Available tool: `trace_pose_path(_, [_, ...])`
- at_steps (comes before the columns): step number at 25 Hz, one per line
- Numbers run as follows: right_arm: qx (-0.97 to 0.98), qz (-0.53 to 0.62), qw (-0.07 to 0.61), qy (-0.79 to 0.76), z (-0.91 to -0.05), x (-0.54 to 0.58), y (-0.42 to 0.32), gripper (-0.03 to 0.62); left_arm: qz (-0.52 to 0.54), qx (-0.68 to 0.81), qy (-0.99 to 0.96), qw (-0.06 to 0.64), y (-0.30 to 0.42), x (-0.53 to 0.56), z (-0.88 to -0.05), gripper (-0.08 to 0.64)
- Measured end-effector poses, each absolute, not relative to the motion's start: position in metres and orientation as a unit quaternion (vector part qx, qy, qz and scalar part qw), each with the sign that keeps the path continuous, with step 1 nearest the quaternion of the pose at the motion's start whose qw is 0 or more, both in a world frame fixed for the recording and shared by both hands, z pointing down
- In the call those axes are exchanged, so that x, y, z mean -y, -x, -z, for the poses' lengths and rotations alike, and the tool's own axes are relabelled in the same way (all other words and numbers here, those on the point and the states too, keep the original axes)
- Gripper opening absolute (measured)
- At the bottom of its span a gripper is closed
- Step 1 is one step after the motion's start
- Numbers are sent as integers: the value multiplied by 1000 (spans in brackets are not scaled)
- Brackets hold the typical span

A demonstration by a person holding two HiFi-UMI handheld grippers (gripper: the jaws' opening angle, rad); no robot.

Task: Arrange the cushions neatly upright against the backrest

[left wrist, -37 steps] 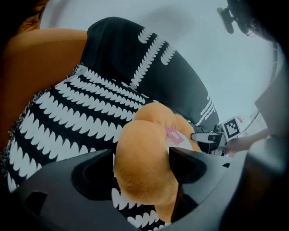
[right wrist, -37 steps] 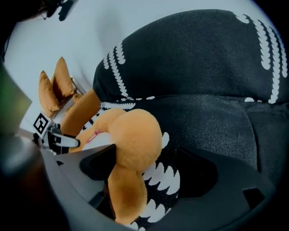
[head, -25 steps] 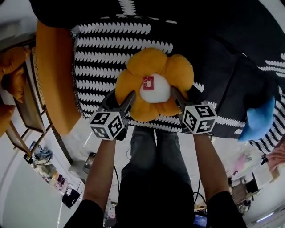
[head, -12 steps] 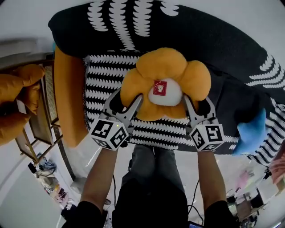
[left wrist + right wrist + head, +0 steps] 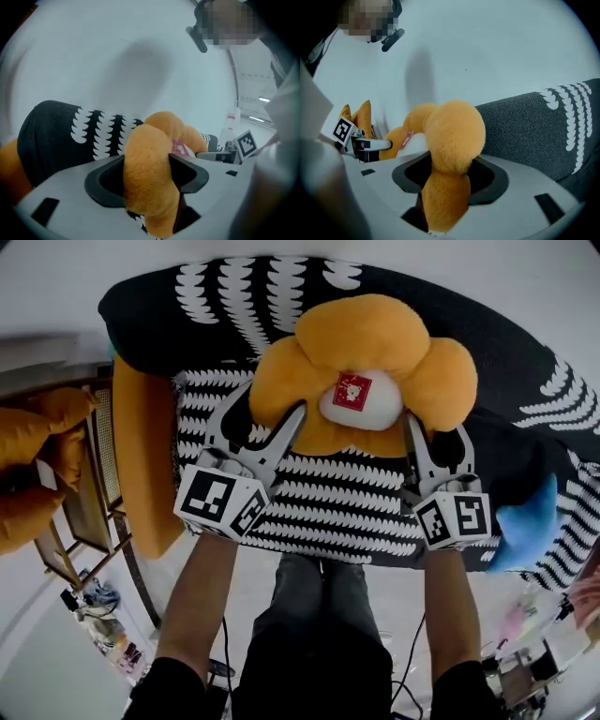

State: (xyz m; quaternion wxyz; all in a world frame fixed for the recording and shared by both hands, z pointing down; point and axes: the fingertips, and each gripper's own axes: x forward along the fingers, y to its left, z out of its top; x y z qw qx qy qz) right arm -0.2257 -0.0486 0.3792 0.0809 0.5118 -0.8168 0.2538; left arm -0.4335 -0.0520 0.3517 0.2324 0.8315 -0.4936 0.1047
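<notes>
**Flower cushion clamped at both sides, up before the backrest**

Grips the orange flower cushion (image 5: 370,338) from two sides, clear of the seat (image 5: 337,512). Pinches a petal at its left edge with the left gripper (image 5: 261,420), jaws pressed into the plush, which bulges up between them in the left gripper view. Does the same at the opposite edge with the right gripper (image 5: 439,442), jaws squeezed onto a petal that swells above them and hangs below. Holds the cushion roughly upright, white centre and small red tag (image 5: 352,391) turned toward the head camera. Places it in front of the black backrest (image 5: 234,296) with its white scalloped pattern, top petals overlapping the upper edge in the head view; cannot tell whether plush and backrest touch. Shows the same black-and-white pattern on the seat below. Shows an orange armrest (image 5: 141,465) at the sofa's left end. Finds a blue cushion (image 5: 525,521) at the right end of the seat, well apart from the flower cushion. Finds more orange cushions (image 5: 42,442) off the sofa at far left.
</notes>
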Motion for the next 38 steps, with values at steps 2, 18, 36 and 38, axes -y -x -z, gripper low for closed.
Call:
trace_pose_path(2, [815, -260, 87, -510, -385, 52, 227, 241, -110, 495, -824, 254, 436, 59, -361, 290])
trace_pose_path(18, [790, -290, 140, -522, -437, 7, 234, 362, -121, 551, -766, 310, 478, 28, -409, 354])
trace_pose_path(36, [748, -273, 97, -597, -283, -125, 189, 303, -160, 485, -826, 239, 504, -89, -257, 328])
trace_pose_path(38, [756, -263, 85, -593, -248, -132, 199, 304, -151, 484, -831, 231, 508, -101, -221, 300])
